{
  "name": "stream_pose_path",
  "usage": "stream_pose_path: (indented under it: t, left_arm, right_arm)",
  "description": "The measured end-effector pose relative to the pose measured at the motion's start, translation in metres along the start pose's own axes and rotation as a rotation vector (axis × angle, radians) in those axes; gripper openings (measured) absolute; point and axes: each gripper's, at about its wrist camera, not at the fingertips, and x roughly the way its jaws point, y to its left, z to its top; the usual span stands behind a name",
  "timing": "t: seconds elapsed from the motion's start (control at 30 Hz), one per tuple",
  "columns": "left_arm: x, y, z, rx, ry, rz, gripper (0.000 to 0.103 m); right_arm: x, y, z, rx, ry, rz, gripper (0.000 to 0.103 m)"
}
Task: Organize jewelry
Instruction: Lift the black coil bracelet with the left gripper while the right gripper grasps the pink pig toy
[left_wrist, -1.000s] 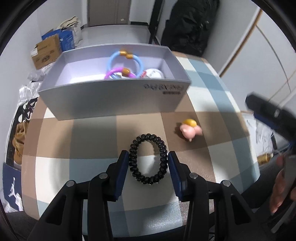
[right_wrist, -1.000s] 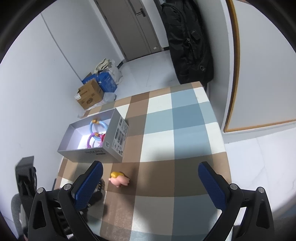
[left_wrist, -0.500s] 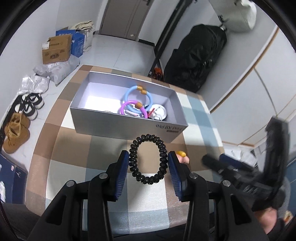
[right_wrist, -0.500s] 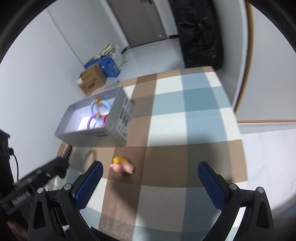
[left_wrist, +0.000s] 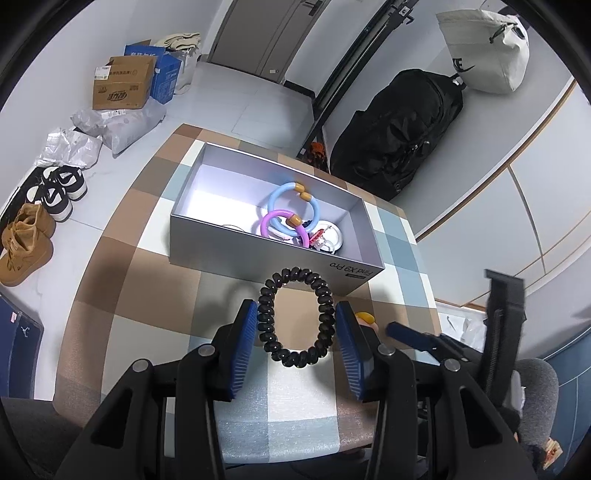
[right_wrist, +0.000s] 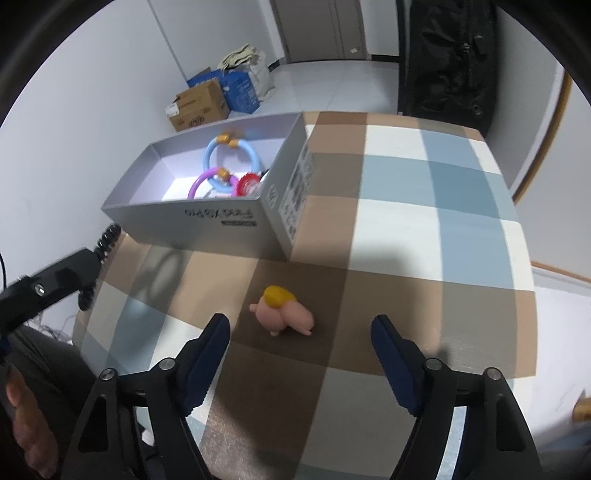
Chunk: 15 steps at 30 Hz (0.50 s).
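My left gripper (left_wrist: 295, 308) is shut on a black spiral hair tie (left_wrist: 271, 295), held above the checked tablecloth just short of the grey box (left_wrist: 258, 254). A blue ring (left_wrist: 291, 201), a purple ring (left_wrist: 275, 221) and a white round piece (left_wrist: 328, 236) lie in the box. My right gripper (right_wrist: 301, 321) points down at a pink pig charm with a yellow cap (right_wrist: 284, 314). Its jaws are closing, with the charm on the cloth between the fingertips and untouched. The left gripper (right_wrist: 55, 280) and the hair tie (right_wrist: 107, 240) also show at the left of the right wrist view.
The grey box (right_wrist: 207, 218) stands on the table's far left part. Beyond the table are a black bag (left_wrist: 399, 129), cardboard boxes (left_wrist: 122, 85) and shoes (left_wrist: 26, 243) on the floor. A person's hand (right_wrist: 22, 424) shows at the lower left.
The left gripper rose and drew back with the hair tie, so the box's inside shows more. The right gripper came down over the pink charm and its jaws narrowed.
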Motion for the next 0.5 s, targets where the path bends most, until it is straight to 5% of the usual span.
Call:
stream_pose_path:
  t: [0.07, 0.3, 0.5]
  left_arm:
    - [0.0, 0.001, 0.001, -0.002, 0.001, -0.002, 0.037]
    - [0.0, 0.003, 0.002, -0.007, 0.008, -0.004, 0.037]
    - [0.0, 0.003, 0.003, -0.011, 0.009, -0.004, 0.037]
  right_arm:
    - [0.001, 0.004, 0.0, -0.018, -0.003, -0.014, 0.068]
    - [0.005, 0.014, 0.002, -0.06, -0.002, -0.041, 0.03]
    - [0.004, 0.012, 0.004, -0.047, -0.005, -0.025, 0.03]
